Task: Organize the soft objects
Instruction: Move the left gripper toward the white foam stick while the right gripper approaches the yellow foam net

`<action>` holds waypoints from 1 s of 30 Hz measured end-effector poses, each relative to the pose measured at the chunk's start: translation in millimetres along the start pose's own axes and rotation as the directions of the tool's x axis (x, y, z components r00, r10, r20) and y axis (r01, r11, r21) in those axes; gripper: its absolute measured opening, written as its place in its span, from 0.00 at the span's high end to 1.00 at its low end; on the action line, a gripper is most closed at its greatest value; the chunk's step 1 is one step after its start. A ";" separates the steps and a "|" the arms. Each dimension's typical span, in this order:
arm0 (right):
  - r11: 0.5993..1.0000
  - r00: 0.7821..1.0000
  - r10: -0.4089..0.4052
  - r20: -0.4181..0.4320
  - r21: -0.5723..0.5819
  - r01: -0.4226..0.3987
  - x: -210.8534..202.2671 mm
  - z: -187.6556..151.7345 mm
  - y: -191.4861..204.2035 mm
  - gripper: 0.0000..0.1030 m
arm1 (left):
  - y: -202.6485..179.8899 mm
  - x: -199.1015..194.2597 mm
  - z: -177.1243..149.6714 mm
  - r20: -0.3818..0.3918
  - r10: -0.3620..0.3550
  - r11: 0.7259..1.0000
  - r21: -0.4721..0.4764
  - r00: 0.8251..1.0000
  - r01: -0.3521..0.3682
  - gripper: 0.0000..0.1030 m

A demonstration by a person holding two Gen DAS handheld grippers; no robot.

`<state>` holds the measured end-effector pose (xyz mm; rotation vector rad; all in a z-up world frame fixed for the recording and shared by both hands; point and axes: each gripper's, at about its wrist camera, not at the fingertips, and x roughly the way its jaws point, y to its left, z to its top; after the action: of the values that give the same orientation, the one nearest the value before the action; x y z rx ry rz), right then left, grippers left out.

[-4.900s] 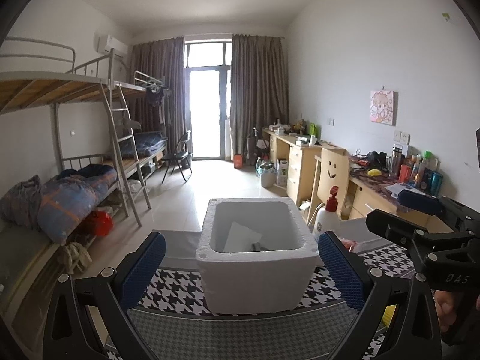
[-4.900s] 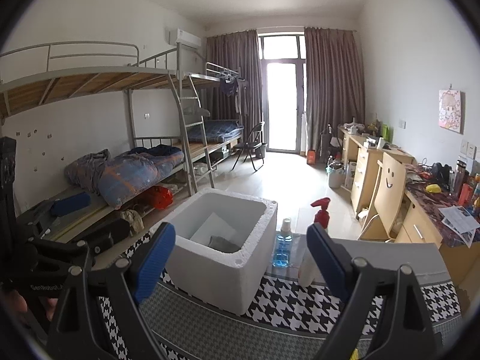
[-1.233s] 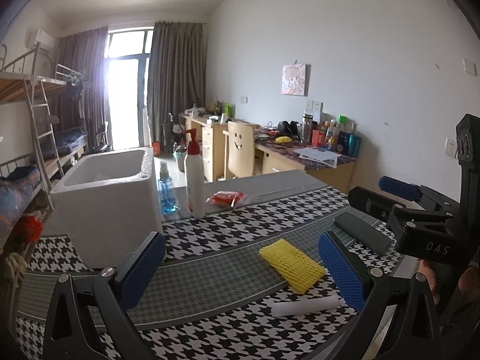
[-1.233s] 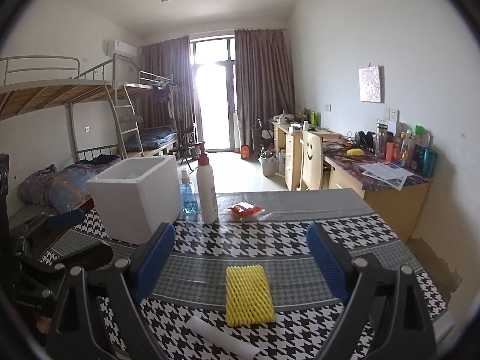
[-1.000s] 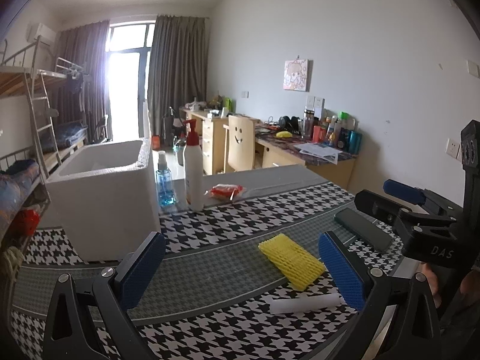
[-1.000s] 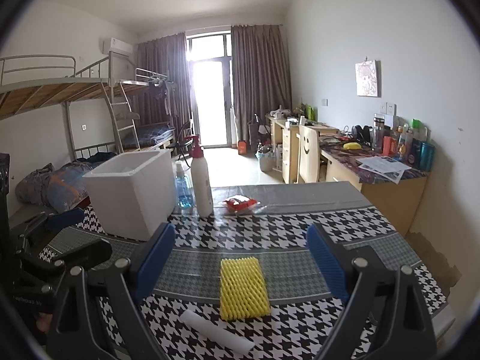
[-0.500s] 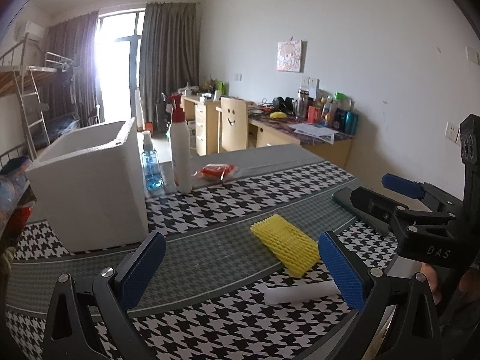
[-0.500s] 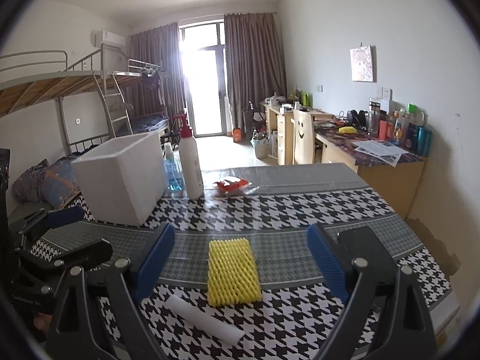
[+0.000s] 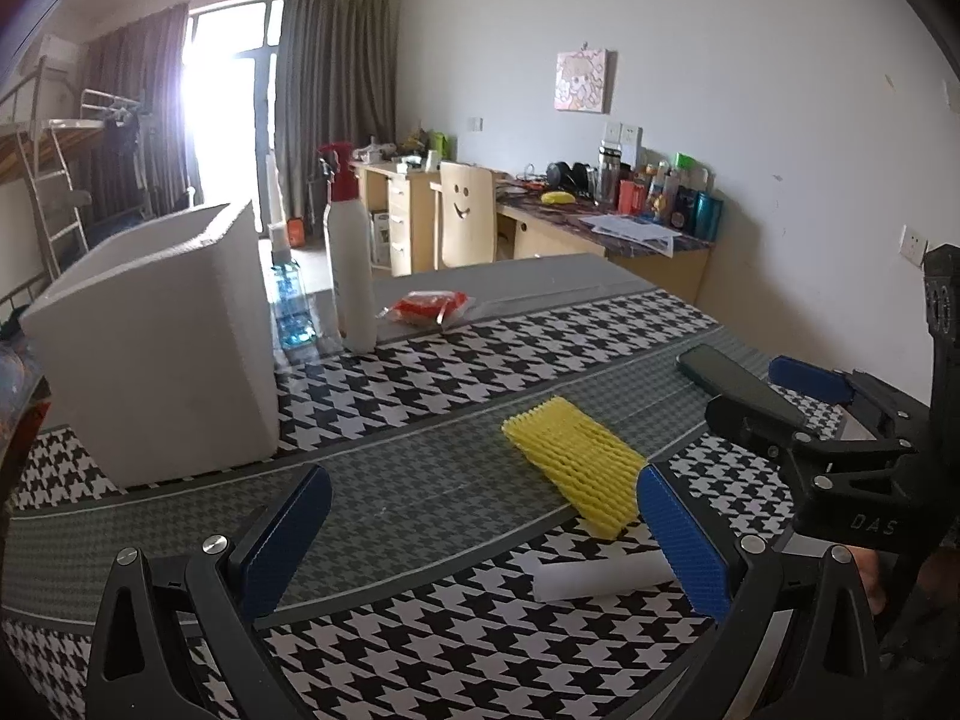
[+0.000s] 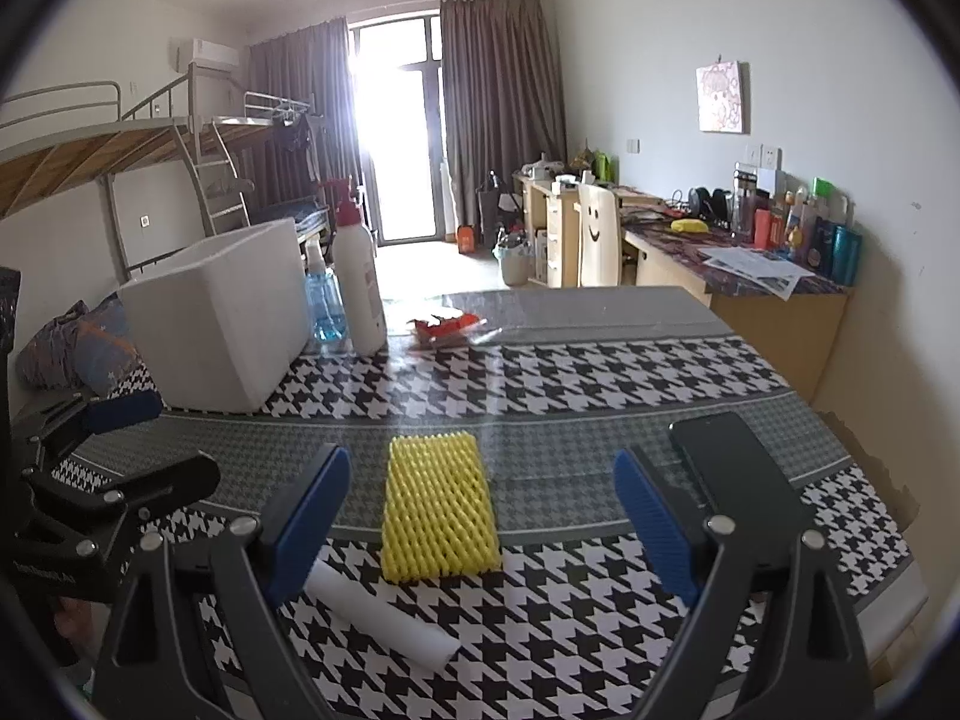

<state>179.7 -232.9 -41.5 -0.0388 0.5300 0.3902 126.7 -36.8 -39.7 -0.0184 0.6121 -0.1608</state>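
A yellow foam net sleeve (image 10: 440, 507) lies flat on the houndstooth table, also in the left wrist view (image 9: 573, 464). A white foam roll (image 10: 379, 615) lies just in front of it, and shows in the left wrist view (image 9: 600, 578). A white foam box (image 9: 156, 342) stands at the left, seen in the right wrist view (image 10: 219, 306) too. My right gripper (image 10: 480, 522) is open and empty, its jaws straddling the yellow sleeve from above. My left gripper (image 9: 486, 540) is open and empty, left of the sleeve.
A white pump bottle (image 10: 358, 282), a small blue bottle (image 10: 324, 300) and a red packet (image 10: 447, 324) stand behind the sleeve. A black phone (image 10: 729, 462) lies at the right. The table edge is close on the right; desks, a chair and bunk beds are beyond.
Both grippers have swung from the foam box toward the right and come down closer to the table. The yellow sleeve and white roll now sit larger, between the right gripper's jaws.
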 end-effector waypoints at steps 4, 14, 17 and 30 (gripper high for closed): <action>1.000 1.000 -0.008 -0.024 -0.003 0.008 6.3 -4.7 -3.1 0.10 | -1.9 6.4 -2.8 -0.022 -0.019 1.000 0.022 1.000 0.020 0.01; 1.000 0.998 -0.016 -0.057 0.024 0.018 15.8 -11.3 -11.7 0.10 | -11.9 27.3 -10.9 -0.110 -0.102 0.989 0.093 0.989 0.113 0.01; 0.999 0.997 -0.019 -0.070 0.036 0.022 21.3 -11.2 -17.3 0.10 | -16.9 33.7 -13.9 -0.140 -0.119 0.983 0.125 0.983 0.137 0.01; 0.999 0.994 -0.007 -0.105 0.049 0.012 34.0 -16.9 -24.3 0.10 | -36.7 63.3 -22.7 -0.230 -0.203 0.954 0.172 0.952 0.245 0.01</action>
<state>207.5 -245.7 -74.7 -0.0142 0.6430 0.3668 159.3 -82.2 -92.0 0.1245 0.8031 -0.4498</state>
